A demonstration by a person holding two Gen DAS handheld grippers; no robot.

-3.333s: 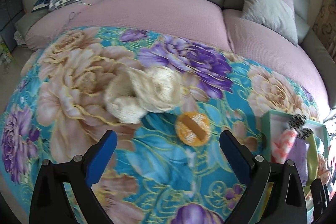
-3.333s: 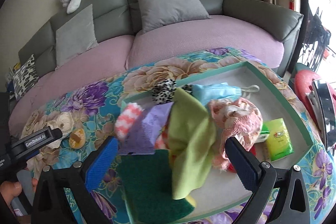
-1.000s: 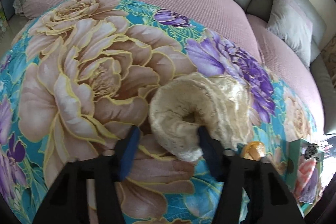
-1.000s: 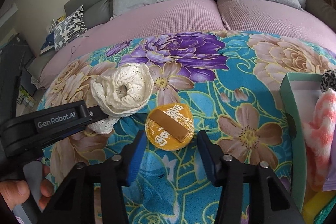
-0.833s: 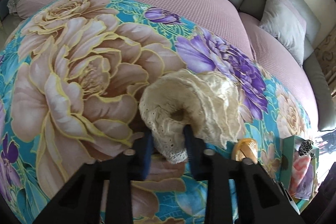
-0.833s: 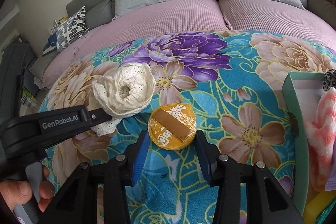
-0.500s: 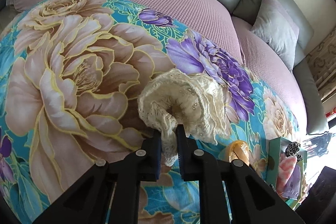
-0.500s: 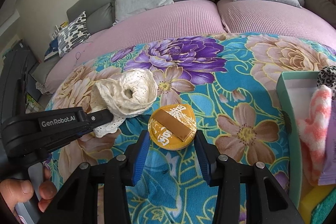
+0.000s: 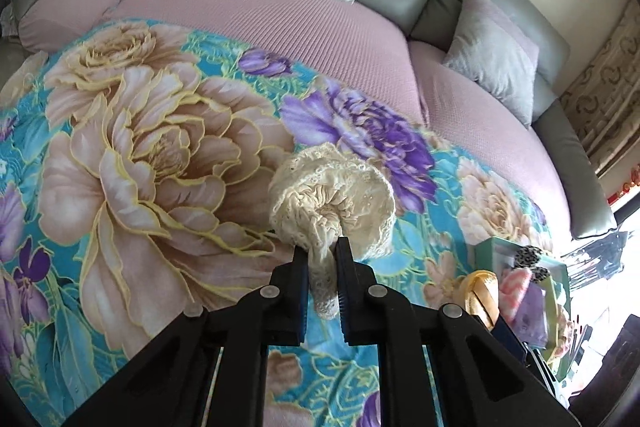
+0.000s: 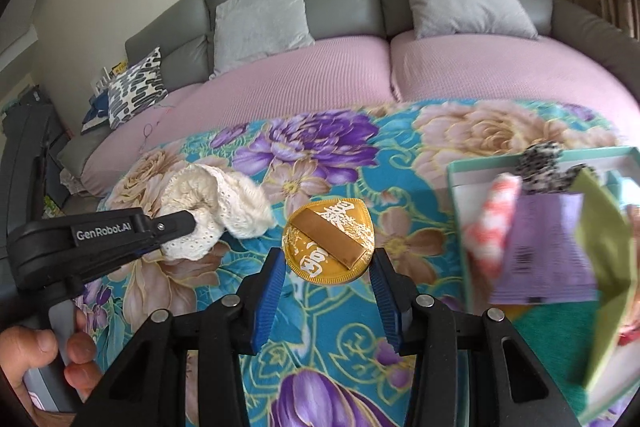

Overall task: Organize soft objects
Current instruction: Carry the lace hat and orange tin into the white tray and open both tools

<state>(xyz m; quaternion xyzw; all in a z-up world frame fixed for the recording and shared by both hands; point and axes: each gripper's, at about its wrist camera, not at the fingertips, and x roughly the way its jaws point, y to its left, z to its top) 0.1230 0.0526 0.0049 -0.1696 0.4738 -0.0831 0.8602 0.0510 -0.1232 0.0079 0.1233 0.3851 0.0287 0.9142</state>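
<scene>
A cream lace cloth (image 9: 332, 195), bunched into a ring, hangs from my left gripper (image 9: 322, 255), which is shut on its lower edge, just above the flowered blanket (image 9: 160, 163). The right wrist view shows the same cloth (image 10: 216, 203) pinched by the left gripper (image 10: 191, 223). A round gold pad with a brown band (image 10: 328, 241) sits between the blue pads of my right gripper (image 10: 327, 261), which press on both of its sides. The left wrist view shows that gold pad (image 9: 482, 291) raised off the blanket at the right.
A teal box (image 10: 456, 187) at the right holds a pink striped item (image 10: 492, 223), a purple packet (image 10: 544, 247), a green cloth (image 10: 608, 267) and a spotted scrunchie (image 10: 540, 163). Behind the blanket runs a pink and grey sofa (image 10: 320, 67) with cushions. A hand (image 10: 44, 355) holds the left gripper.
The left jaws closed on the lace cloth's edge and lifted it. The right jaws narrowed onto the gold pad and raised it. Both views have pulled back and up.
</scene>
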